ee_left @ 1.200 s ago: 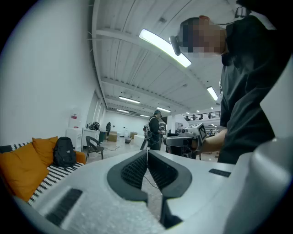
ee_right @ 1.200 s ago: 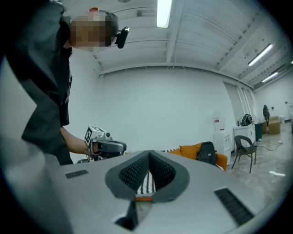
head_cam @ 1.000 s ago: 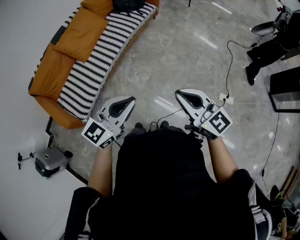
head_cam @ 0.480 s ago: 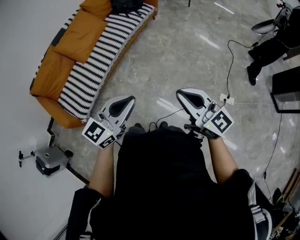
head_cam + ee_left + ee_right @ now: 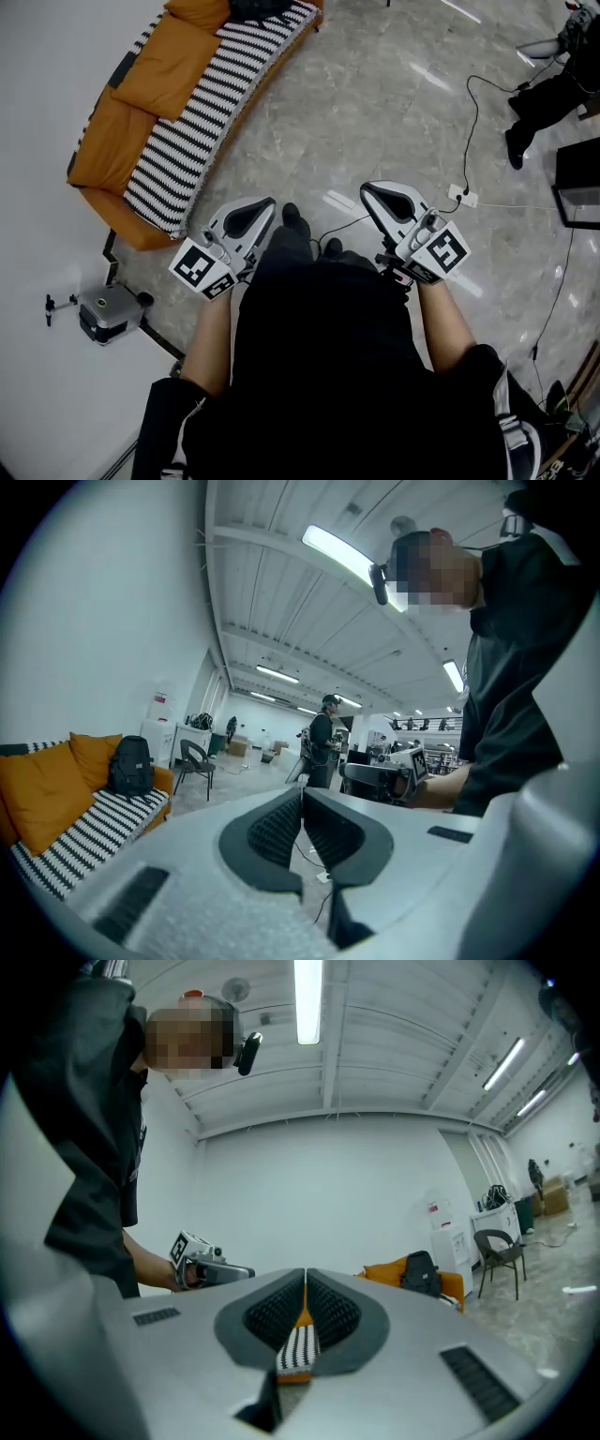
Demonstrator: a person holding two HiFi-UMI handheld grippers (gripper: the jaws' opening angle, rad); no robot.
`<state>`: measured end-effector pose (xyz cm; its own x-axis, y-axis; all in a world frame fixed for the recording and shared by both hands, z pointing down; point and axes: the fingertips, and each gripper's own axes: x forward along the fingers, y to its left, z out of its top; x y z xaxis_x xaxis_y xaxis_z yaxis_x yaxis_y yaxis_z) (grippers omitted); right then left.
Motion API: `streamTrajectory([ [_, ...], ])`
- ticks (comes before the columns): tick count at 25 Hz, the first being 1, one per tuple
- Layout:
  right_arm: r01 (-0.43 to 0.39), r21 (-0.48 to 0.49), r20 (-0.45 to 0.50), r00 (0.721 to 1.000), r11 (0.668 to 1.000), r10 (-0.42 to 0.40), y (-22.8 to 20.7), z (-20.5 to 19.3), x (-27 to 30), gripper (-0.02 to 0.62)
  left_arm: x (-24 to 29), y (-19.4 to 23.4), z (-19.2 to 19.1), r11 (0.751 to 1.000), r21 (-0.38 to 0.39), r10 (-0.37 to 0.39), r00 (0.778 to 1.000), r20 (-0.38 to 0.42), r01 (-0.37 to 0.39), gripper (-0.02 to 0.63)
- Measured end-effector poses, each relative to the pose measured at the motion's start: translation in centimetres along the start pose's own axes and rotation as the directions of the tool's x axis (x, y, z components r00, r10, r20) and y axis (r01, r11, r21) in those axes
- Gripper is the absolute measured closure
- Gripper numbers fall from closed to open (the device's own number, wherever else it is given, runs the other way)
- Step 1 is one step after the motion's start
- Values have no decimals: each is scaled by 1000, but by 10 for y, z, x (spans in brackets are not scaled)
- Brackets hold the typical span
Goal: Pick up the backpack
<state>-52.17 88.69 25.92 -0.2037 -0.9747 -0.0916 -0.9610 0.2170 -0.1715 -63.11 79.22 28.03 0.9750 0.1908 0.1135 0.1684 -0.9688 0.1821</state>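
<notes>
Stepping forward: my dark shoe point(image 5: 292, 217) now shows between grippers, and sofa point(image 5: 187, 141) sits slightly further right in head view. Left gripper point(image 5: 264, 204): jaws pressed together, nothing between. Right gripper point(image 5: 370, 190): jaws together as well, empty. I hold both out ahead of torso, about level. Backpack point(image 5: 130, 766): black, soft-sided, standing upright on black-and-white striped seat at far end of sofa, back against orange cushion. Well apart from both grippers. Head view catches only dark lump of it at top edge.
</notes>
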Motion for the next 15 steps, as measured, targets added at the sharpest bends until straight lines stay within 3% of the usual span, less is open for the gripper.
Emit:
streamTrajectory([
  [7, 58, 20, -1, 998, 998, -58, -19, -9, -3, 568, 22, 17, 6, 998, 6, -59, 998, -21, 59, 583],
  [12, 100, 20, 4, 995, 995, -100, -39, -3, 9, 568, 51, 42, -2, 993, -37, -114, 993, -27, 113, 583],
  [15, 123, 7, -43, 992, 992, -122, -65, -4, 4, 568, 83, 58, 5, 986, -92, -138, 990, 20, 139, 583],
])
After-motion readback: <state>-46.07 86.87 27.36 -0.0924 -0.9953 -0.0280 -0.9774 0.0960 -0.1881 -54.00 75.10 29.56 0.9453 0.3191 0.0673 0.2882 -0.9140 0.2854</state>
